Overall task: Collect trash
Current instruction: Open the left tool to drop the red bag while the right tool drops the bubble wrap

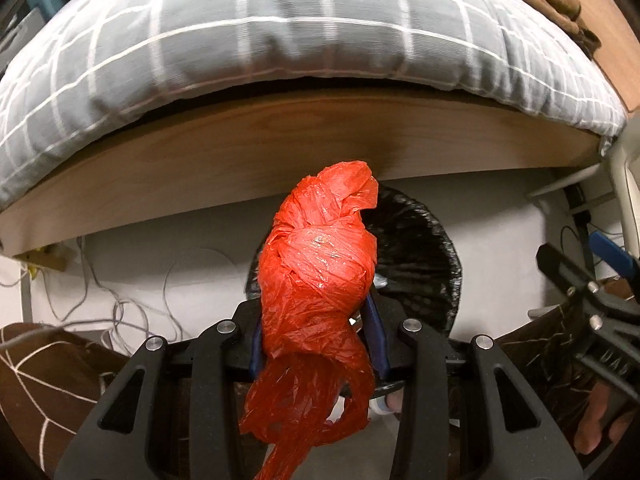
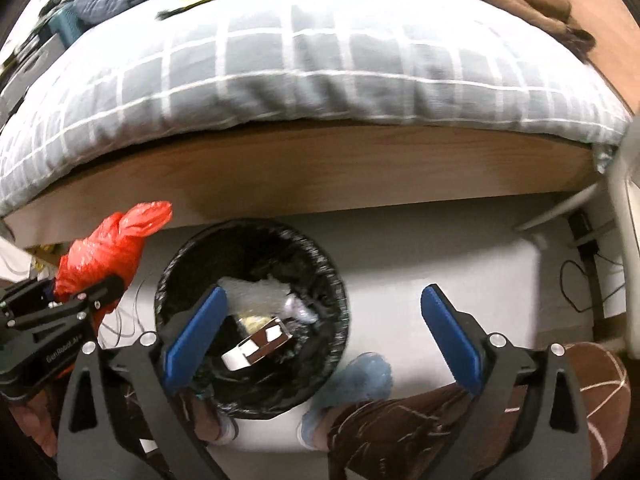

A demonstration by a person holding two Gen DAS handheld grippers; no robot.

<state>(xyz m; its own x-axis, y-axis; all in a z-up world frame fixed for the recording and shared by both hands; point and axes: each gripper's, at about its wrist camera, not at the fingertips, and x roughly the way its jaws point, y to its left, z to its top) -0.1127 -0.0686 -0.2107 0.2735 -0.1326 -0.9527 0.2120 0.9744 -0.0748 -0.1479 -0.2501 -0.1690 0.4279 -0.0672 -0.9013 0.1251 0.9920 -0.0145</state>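
A knotted red plastic bag (image 1: pixel 320 272) fills the middle of the left wrist view. My left gripper (image 1: pixel 316 332) is shut on it, blue pads pressed against both sides, and loose ends hang below the jaws. Behind the bag stands a round bin with a black liner (image 1: pixel 424 248). In the right wrist view my right gripper (image 2: pixel 324 292) stands open and empty over the right side of the bin (image 2: pixel 240 226). Crumpled clear plastic (image 2: pixel 260 292) and a small brown-and-white box (image 2: pixel 260 346) lie inside. The red bag (image 2: pixel 104 248) hangs to the left of the bin.
A bed with a grey checked duvet (image 2: pixel 320 72) and wooden side board (image 2: pixel 320 168) overhangs just behind the bin. Cables (image 1: pixel 120 308) lie on the white floor to the left. The person's foot in a blue cover (image 2: pixel 360 372) and brown trouser legs (image 2: pixel 400 420) are beside the bin.
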